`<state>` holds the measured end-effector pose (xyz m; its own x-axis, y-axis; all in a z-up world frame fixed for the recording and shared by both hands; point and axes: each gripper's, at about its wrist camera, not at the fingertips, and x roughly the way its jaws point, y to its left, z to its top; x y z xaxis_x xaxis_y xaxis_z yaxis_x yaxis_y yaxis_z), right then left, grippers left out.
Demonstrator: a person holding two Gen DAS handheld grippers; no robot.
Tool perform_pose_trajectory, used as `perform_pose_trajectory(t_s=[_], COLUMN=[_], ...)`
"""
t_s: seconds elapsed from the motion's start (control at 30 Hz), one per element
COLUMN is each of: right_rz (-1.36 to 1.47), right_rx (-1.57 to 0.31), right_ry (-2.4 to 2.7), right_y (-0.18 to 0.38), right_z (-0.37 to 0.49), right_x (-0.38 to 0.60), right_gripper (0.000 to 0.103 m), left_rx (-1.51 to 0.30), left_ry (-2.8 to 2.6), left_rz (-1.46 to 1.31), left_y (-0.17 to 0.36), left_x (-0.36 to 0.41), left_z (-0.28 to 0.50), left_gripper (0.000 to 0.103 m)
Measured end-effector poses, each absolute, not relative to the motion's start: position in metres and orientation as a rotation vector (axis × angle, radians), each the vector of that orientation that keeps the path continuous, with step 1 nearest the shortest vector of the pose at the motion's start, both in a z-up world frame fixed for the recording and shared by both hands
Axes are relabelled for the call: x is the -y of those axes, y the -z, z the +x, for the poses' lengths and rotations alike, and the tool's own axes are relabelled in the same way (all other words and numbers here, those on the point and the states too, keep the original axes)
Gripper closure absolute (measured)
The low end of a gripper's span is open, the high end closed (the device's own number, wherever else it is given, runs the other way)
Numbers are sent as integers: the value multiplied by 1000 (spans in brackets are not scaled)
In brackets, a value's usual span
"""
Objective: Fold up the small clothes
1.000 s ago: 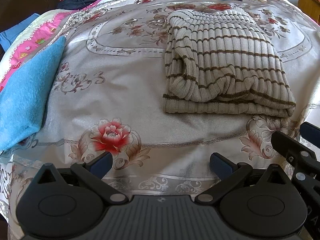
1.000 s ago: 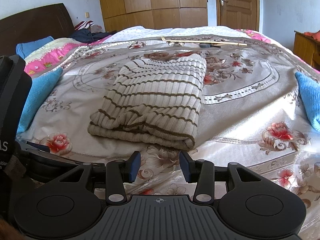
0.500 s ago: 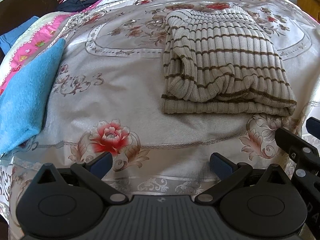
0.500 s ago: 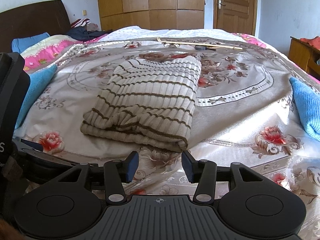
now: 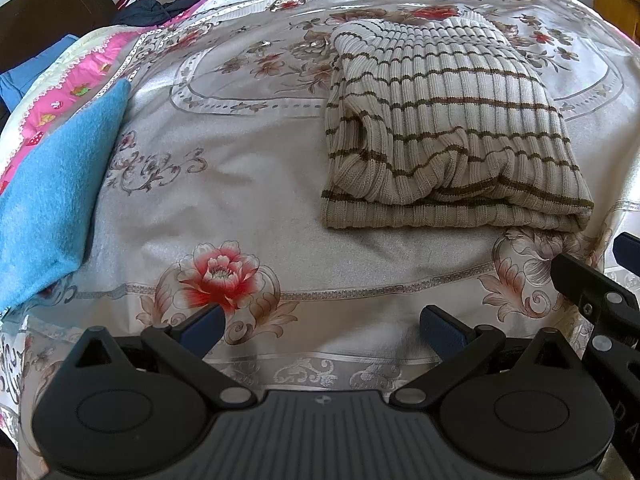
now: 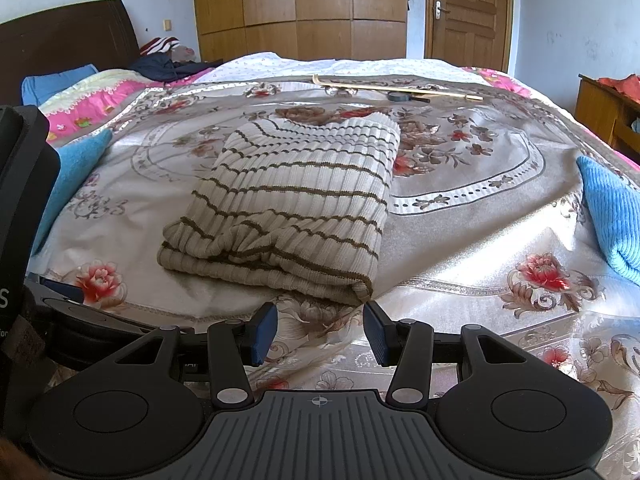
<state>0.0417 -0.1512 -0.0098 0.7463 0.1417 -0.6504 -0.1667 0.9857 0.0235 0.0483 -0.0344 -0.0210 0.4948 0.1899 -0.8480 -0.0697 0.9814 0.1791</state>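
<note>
Striped sweater (image 5: 448, 128) lies folded mid-bed. Left gripper (image 5: 320, 330) gapes wide, right gripper (image 6: 320, 334) partly open; both empty. Risk: a one-layer pinch at the near hem unravels the fold.

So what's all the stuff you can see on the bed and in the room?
striped sweater: one, cream with brown stripes, folded, middle of the bed
bedspread: one, silvery with red flowers, covering the bed
blue cloths: two, one at the bed's left edge, one at its right edge
thin stick: one, pale wood, far side of the bed
small dark object: one, beside the stick; cannot tell what it is
pile of clothes: dark and striped, by the headboard
headboard: one, dark brown
wardrobe: one, wooden, back wall
door: one, wooden, shut
left hand-held gripper: one, black, blue pads, open, empty
right hand-held gripper: one, same, open, empty
</note>
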Motion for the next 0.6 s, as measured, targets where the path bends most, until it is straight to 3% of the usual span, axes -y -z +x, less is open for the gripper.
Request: perform_pose_trajectory(t_s=[0.6], right_rz=[9], right_rx=[-751], right_ry=[-175], right_y=[14], right_z=[47], right_x=[155], right_gripper=[55], left_rx=[-1053], left_ry=[-159], left_rz=[108], left_y=[23], left_x=[32], left_z=[50], left_gripper=[0])
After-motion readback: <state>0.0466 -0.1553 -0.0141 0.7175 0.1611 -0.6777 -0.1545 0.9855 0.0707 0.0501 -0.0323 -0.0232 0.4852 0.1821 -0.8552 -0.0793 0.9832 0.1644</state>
